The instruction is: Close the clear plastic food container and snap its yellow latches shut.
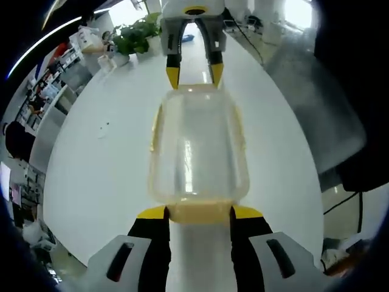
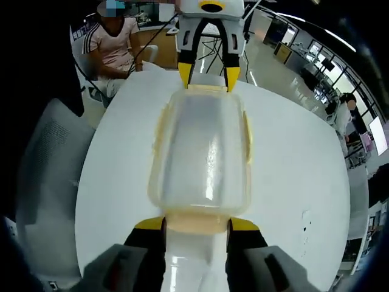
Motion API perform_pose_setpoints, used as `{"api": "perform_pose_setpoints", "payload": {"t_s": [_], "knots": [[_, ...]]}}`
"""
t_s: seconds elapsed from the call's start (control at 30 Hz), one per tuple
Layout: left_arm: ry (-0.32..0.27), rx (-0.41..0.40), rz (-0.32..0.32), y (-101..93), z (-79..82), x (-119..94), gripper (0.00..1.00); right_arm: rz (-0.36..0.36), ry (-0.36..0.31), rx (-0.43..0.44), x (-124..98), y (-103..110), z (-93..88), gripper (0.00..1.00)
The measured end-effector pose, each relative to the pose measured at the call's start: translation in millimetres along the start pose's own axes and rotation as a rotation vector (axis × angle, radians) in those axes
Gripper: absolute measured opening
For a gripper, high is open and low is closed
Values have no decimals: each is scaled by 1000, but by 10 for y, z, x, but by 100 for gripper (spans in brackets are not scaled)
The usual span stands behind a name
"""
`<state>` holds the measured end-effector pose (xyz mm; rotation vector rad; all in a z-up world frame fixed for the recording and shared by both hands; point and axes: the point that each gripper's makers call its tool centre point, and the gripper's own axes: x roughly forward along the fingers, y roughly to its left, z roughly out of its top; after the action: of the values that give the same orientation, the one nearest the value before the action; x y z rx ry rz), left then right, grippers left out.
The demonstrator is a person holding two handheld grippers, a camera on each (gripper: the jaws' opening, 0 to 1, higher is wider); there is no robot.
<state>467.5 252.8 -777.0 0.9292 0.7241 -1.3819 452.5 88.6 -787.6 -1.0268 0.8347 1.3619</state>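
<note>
A clear plastic food container (image 1: 197,146) (image 2: 203,152) lies lengthwise on the white table (image 1: 97,164) (image 2: 298,176) with its lid on. Thin yellow side latches (image 1: 155,131) (image 2: 248,137) run along its long edges. In the left gripper view, my left gripper (image 1: 199,214) has its yellow-tipped jaws against both sides of the near yellow end latch (image 1: 199,210). My right gripper (image 1: 194,76) stands at the far end. In the right gripper view, my right gripper (image 2: 197,225) holds the near end latch (image 2: 197,220) in the same way. My left gripper (image 2: 206,76) straddles the far end.
A potted plant (image 1: 130,39) and small items sit at the table's far end. A person (image 2: 115,45) in a pink top sits beyond the other end. A grey chair (image 2: 45,158) stands close to the table edge, and shelves (image 1: 58,67) line the room's side.
</note>
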Motion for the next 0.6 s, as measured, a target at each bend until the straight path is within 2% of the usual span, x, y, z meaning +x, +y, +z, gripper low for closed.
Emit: {"api": "perform_pose_setpoints", "payload": {"t_s": [0.4,0.6], "knots": [[10,-5,7,-106,237,11,35,-5,-9,-5,-155,121,-159,36],[-1,4,22,-84,469,21,35,-23,-19,5,-295,122,-332,36]]}}
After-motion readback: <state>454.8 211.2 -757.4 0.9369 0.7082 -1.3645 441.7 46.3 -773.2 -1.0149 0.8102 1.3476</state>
